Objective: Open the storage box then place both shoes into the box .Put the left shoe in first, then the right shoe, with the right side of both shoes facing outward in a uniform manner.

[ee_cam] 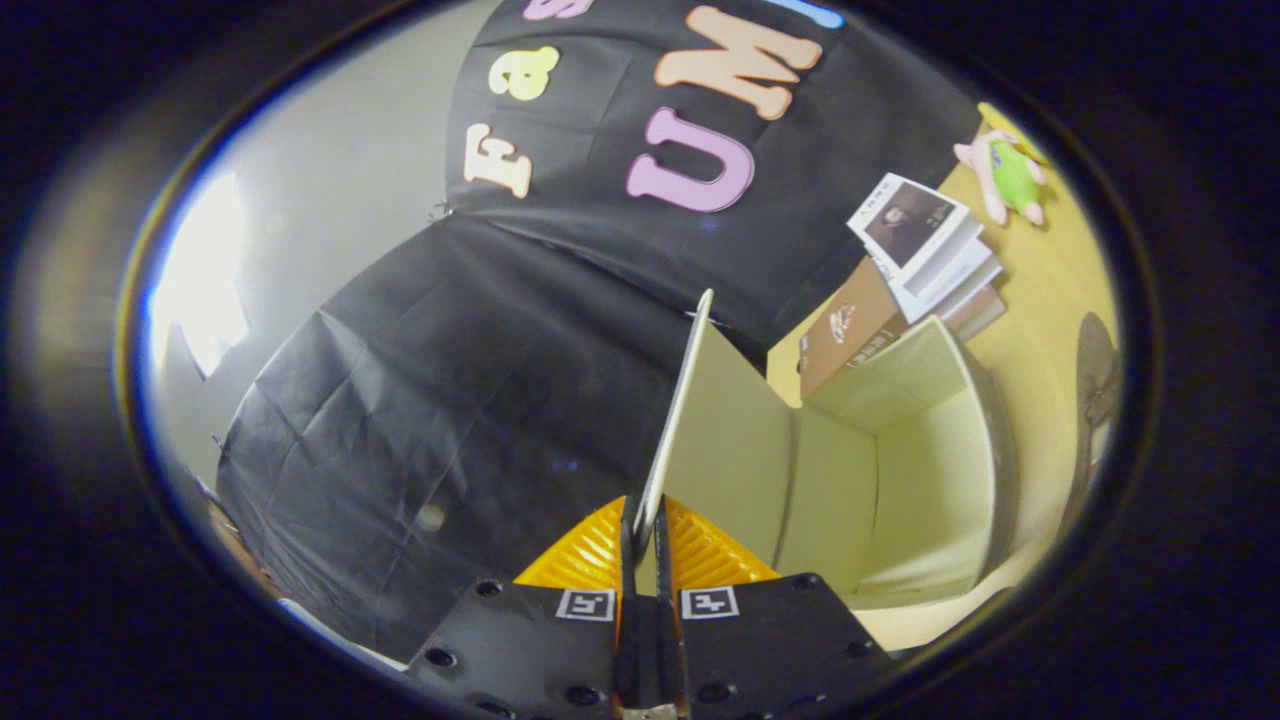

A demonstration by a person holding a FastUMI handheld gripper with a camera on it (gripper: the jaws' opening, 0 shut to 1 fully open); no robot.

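Gripper view, tilted hard to one side, so the whole scene leans.

Gripper (645, 535): both fingers are closed tight on the edge of the lid (680, 400) of the storage box (930, 480). The thin lid panel runs straight out from between the fingers and away from the camera, seen nearly edge-on. Both fingers press on it, one on each face.

Lid: pale cream, flat, swung up and open. Its inner face turns toward the box cavity. The hinge side meets the box body beyond the fingers.

Storage box: pale cream, same material as the lid, sitting just ahead of and to one side of the fingers. The inside is visible; walls and floor look bare as far as the view reaches. No shoe is seen inside it.

Table (1040, 290): yellow top, carrying the box. Beyond the box, close to its far wall, lies a stack of books (925, 255), the top one with a dark cover picture, a brown one leaning below it. Whether the brown book touches the box I cannot tell. Further off on the table lies a small plush toy (1005, 175), pink with a green middle, well apart from the box.

Behind the lid hangs the black cloth wall (420, 400), creased. To its side is a plain grey wall (330, 190) with a bright patch of light (200, 270).

A dark round shape (1098, 370) sits beyond the box; too distorted to name.
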